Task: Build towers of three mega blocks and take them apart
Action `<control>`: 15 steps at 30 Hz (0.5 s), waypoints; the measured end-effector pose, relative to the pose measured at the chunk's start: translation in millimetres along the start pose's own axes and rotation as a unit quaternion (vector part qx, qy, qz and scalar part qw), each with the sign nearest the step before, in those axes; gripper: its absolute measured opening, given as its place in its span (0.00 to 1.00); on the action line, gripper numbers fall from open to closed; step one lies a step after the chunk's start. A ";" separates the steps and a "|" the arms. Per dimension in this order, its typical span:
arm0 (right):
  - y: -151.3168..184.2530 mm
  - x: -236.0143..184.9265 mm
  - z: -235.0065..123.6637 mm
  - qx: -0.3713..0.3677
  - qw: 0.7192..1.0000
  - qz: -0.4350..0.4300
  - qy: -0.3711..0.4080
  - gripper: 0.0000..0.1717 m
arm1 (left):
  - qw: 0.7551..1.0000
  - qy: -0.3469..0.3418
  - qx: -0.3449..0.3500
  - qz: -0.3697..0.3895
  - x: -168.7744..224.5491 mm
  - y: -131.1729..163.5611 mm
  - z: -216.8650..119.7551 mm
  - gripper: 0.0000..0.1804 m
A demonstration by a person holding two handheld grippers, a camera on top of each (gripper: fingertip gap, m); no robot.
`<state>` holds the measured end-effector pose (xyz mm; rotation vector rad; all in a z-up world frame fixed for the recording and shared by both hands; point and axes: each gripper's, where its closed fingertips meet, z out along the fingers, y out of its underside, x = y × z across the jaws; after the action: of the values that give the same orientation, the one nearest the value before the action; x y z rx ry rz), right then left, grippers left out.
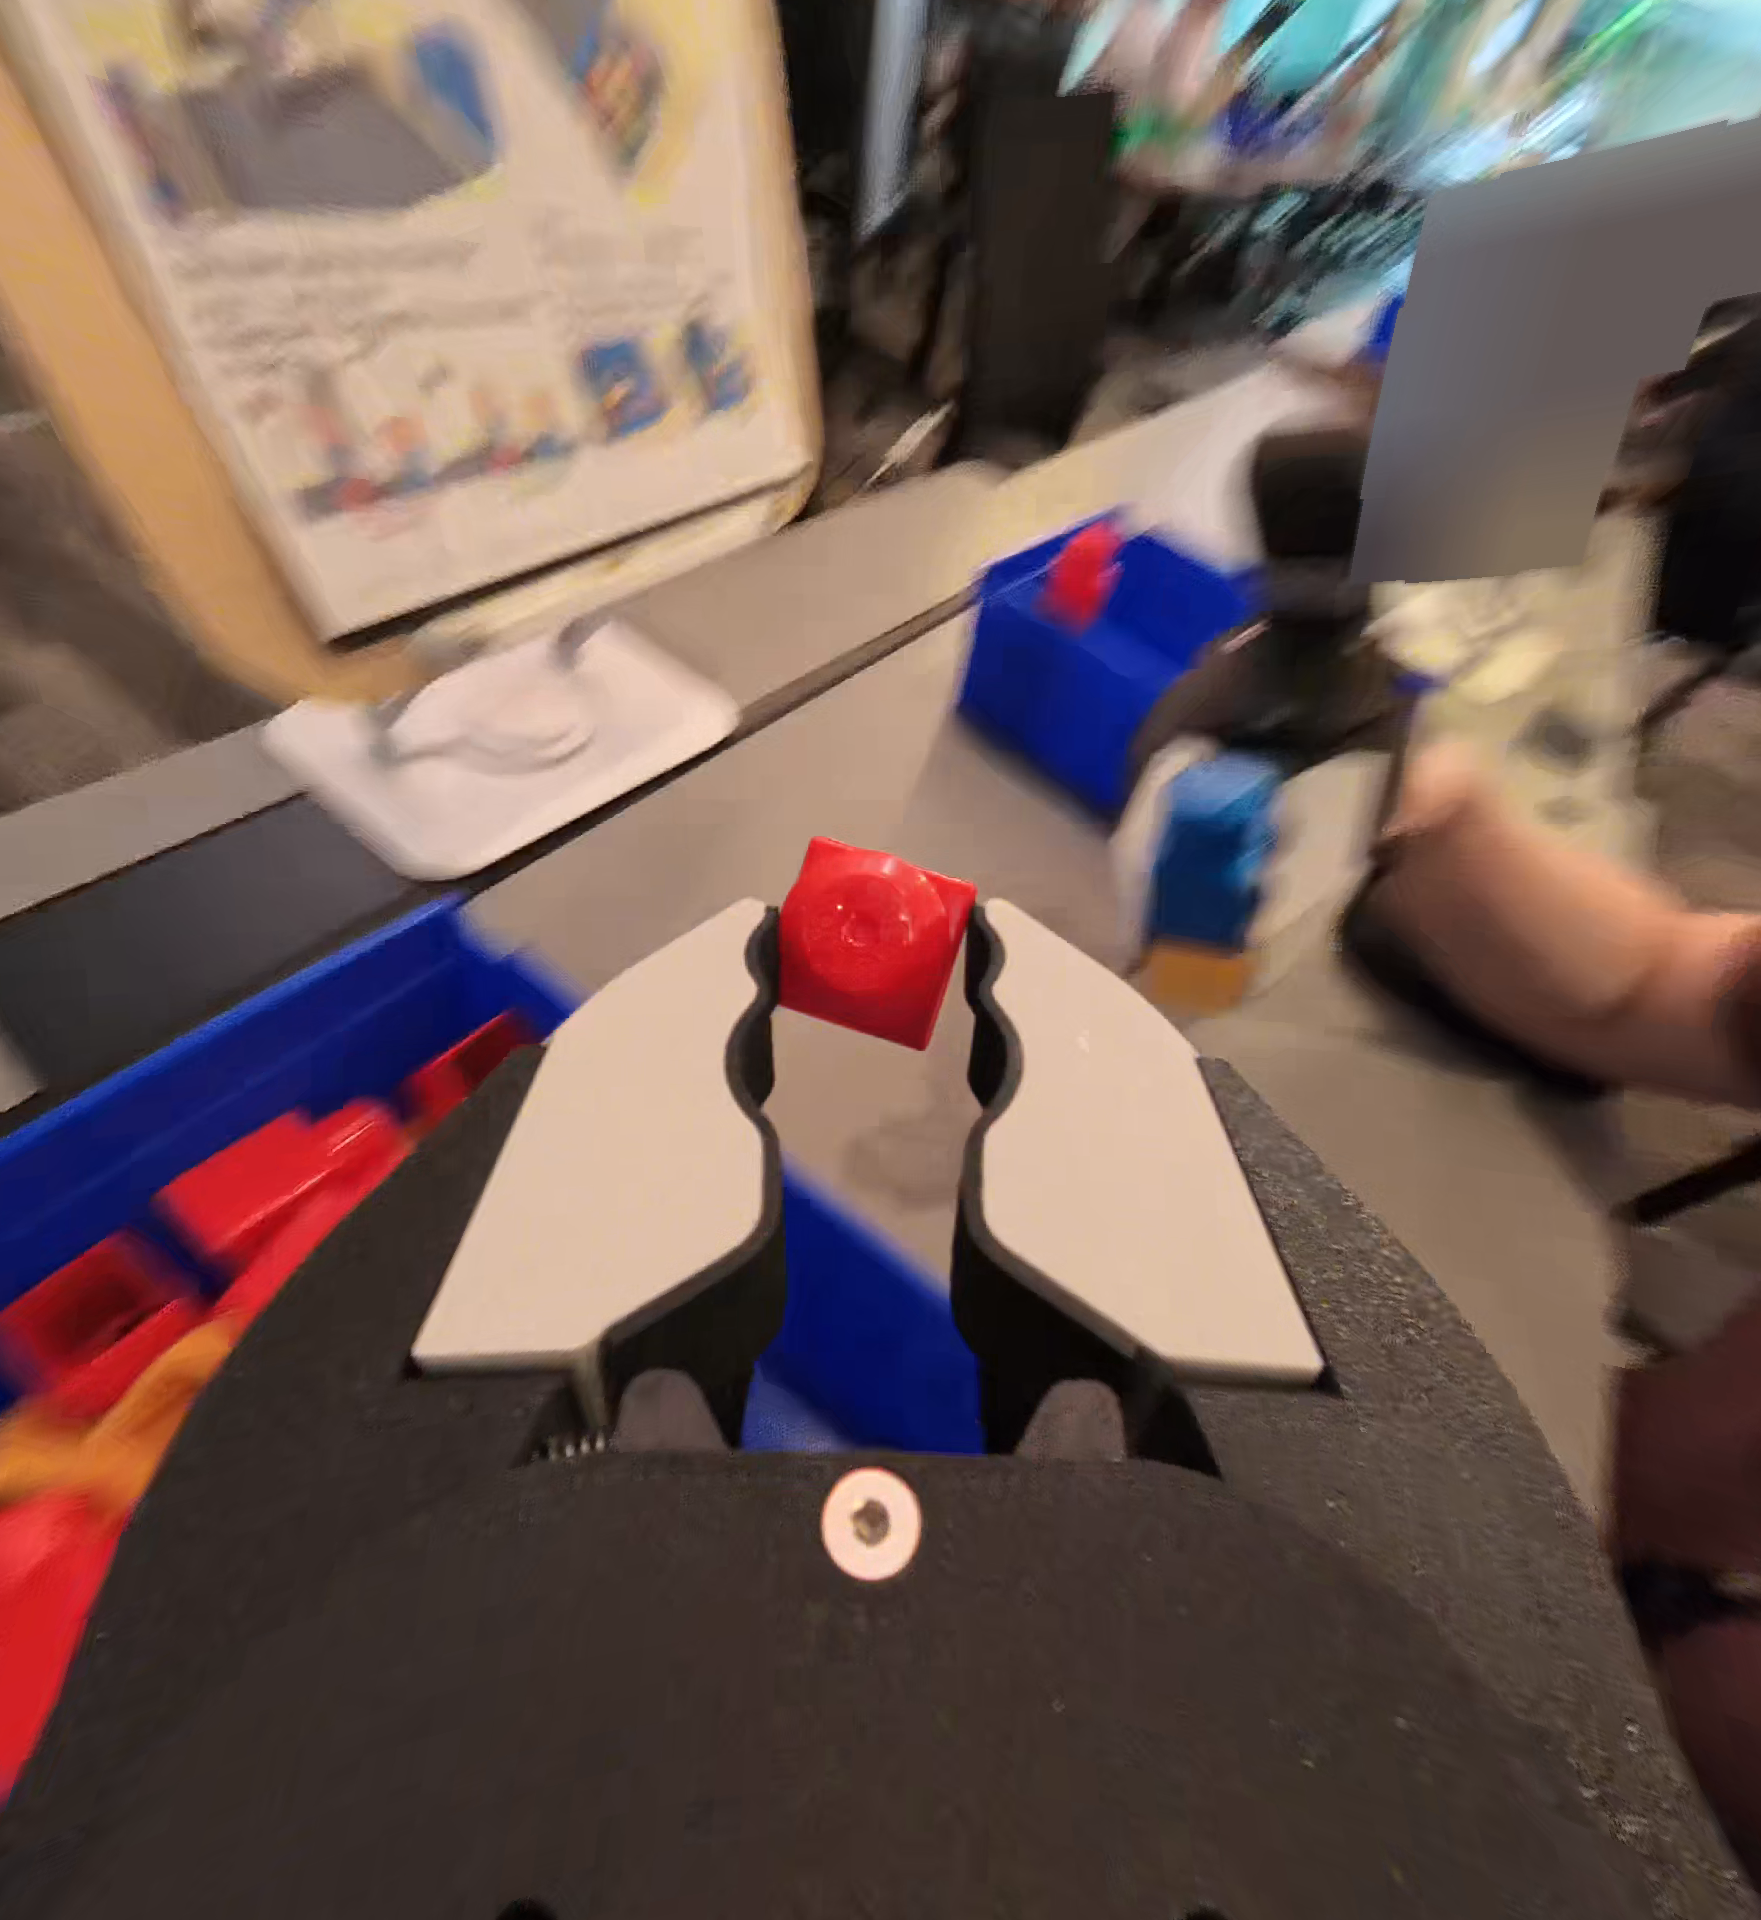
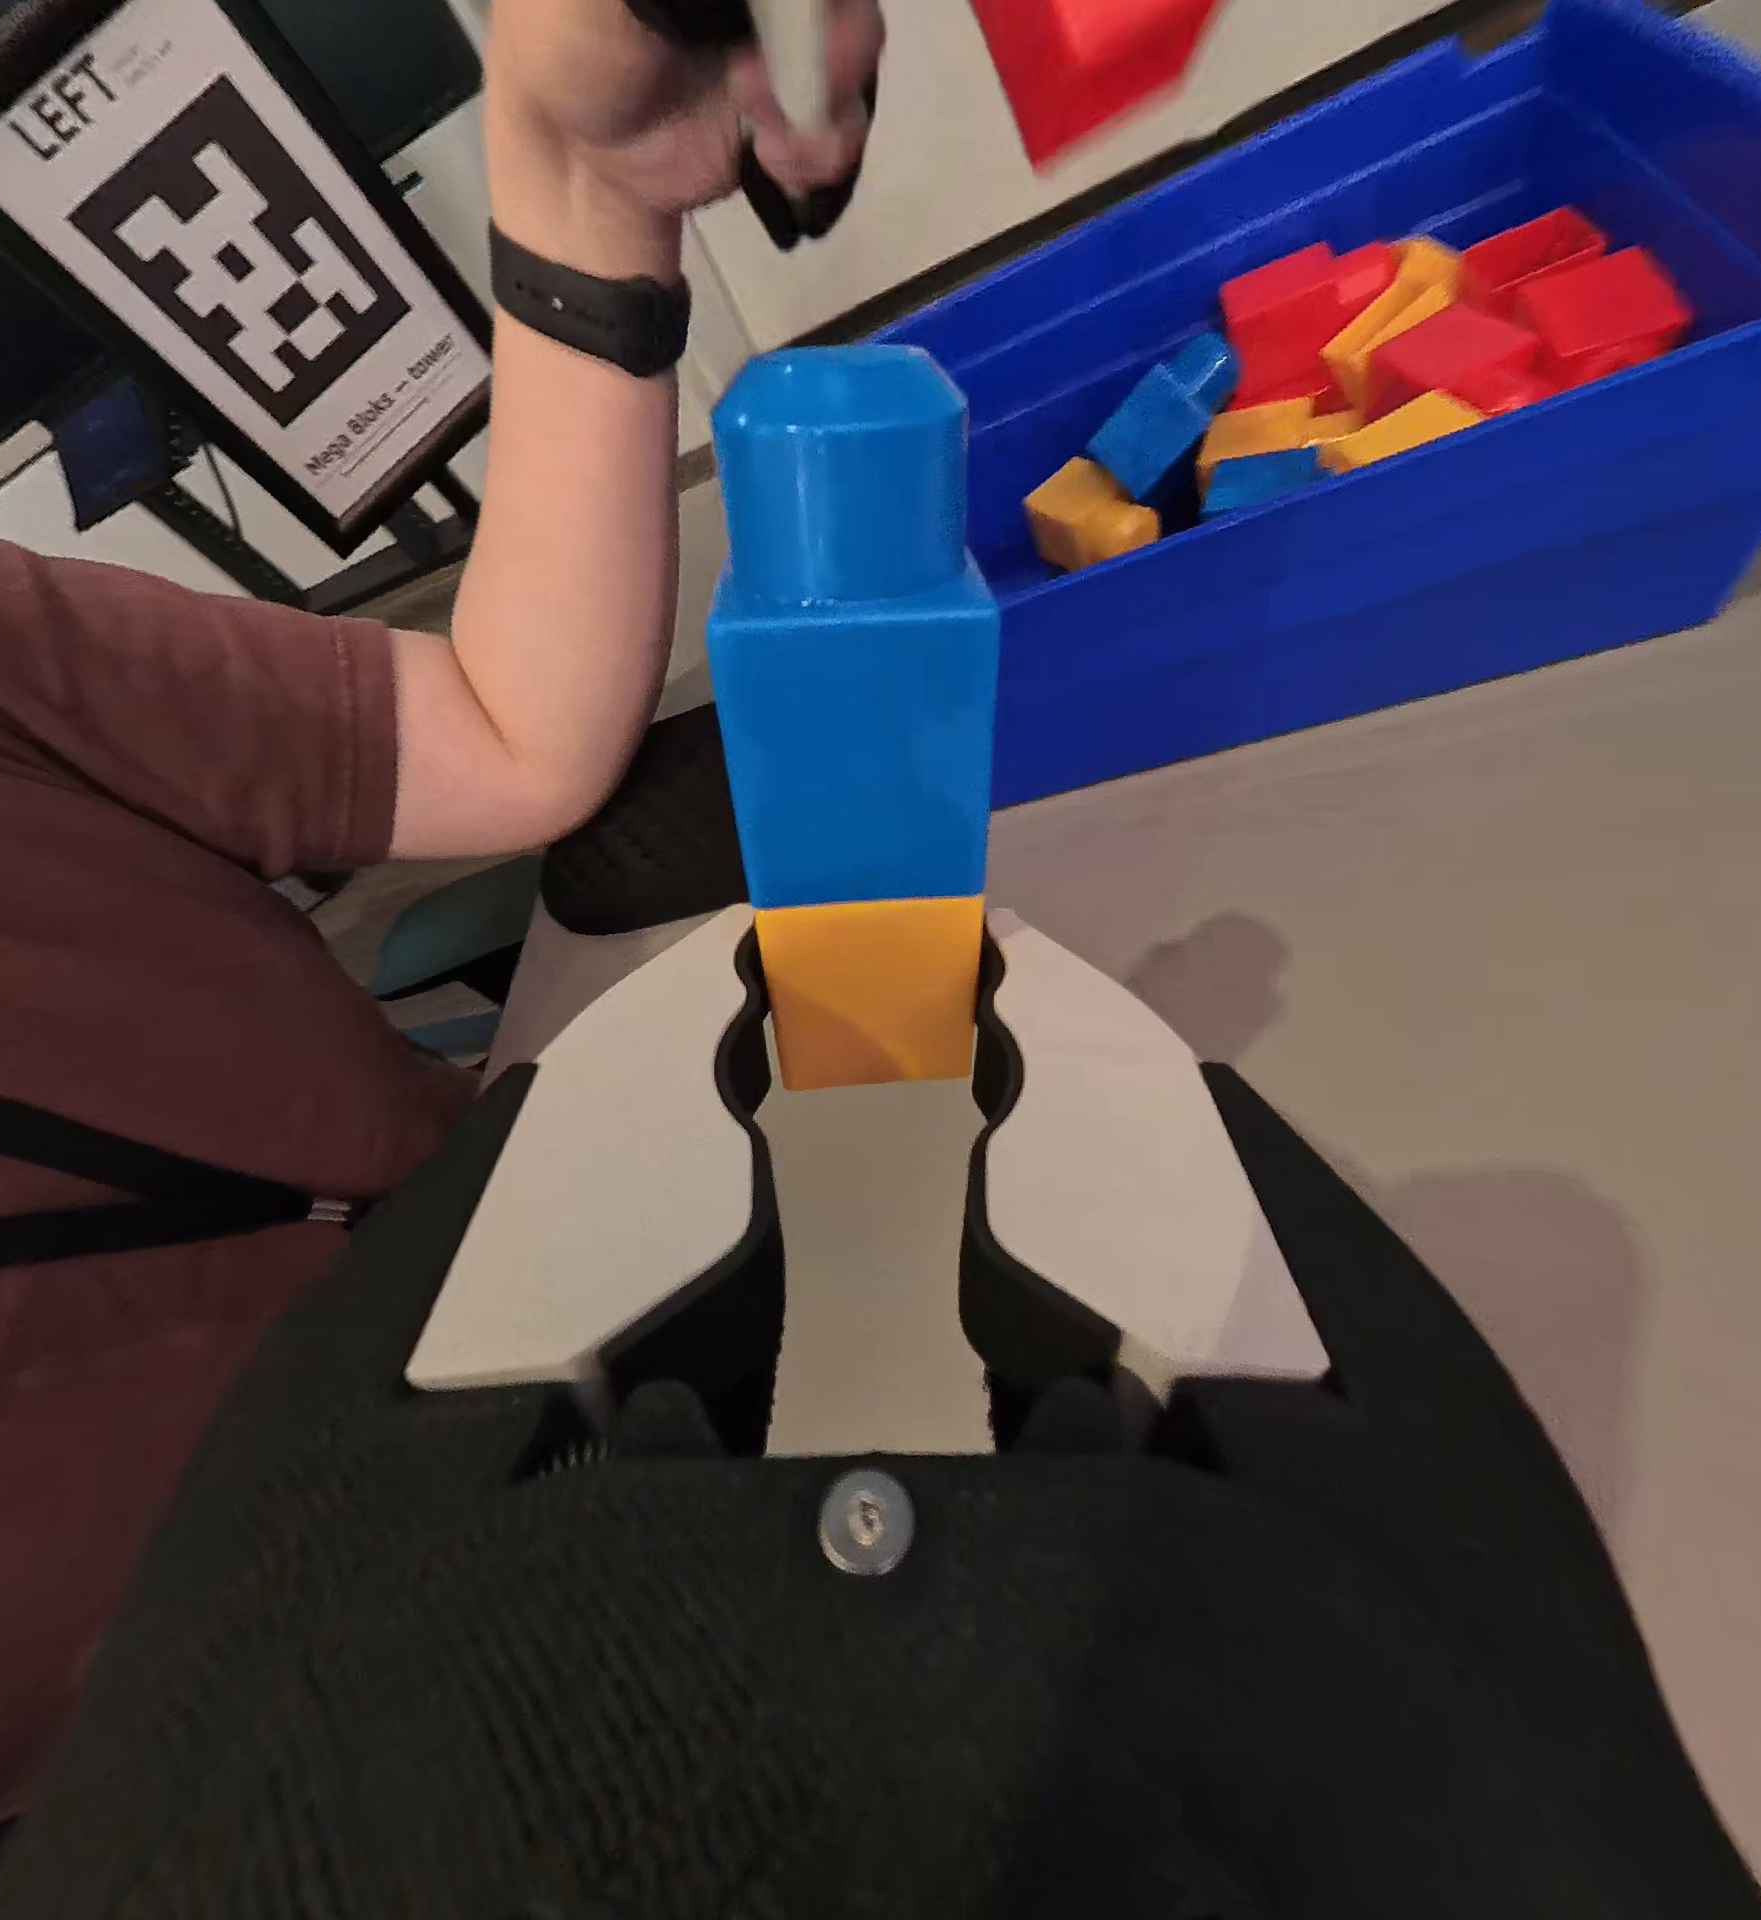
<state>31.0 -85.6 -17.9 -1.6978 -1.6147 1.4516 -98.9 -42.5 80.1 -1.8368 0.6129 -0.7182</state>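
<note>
above the grey table [image 2: 1375, 935], beside the blue bin [image 2: 1375, 623] of blocks, the right gripper [image 2: 871, 997] pinches the yellow block [image 2: 871, 997] beneath a blue block [image 2: 855, 727], while the left gripper [image 1: 874, 951] clamps a tilted red block [image 1: 874, 951] at its fingertips.

**Blocks at the fingers, bins to the sides**

In the left wrist view a block [image 1: 874, 940] sits tilted between the fingers [image 1: 647, 1101], at their tips. Left of and below the fingers lies a bin [image 1: 232, 1049] with blocks in it. Ahead to the right stands a second bin [image 1: 1073, 665] on the table [image 1: 772, 790].

In the right wrist view the fingers [image 2: 1094, 1143] press a lower block [image 2: 871, 997] from both sides; an upper block [image 2: 855, 665] sits on it. Ahead to the right is the bin [image 2: 1375, 623] of loose blocks.
</note>
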 end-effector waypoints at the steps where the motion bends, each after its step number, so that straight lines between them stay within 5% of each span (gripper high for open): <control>1: 2.8 -1.5 6.6 -0.007 1.000 0.001 -0.004 0.21 | 0.999 0.041 0.023 -0.009 20.7 -10.7 2.9 0.18; 7: 13.1 -5.1 24.4 -0.032 0.999 0.001 -0.010 0.21 | 0.988 0.152 0.003 -0.036 77.7 -12.9 38.9 0.18; 15: 20.4 -4.4 24.3 -0.057 0.998 -0.005 -0.008 0.21 | 0.986 0.151 -0.065 -0.008 85.3 8.9 51.7 0.18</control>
<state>21.5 -103.8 -42.5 -1.7402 -1.7424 1.3964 -3.6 -72.3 73.1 -1.8682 0.8590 -0.9970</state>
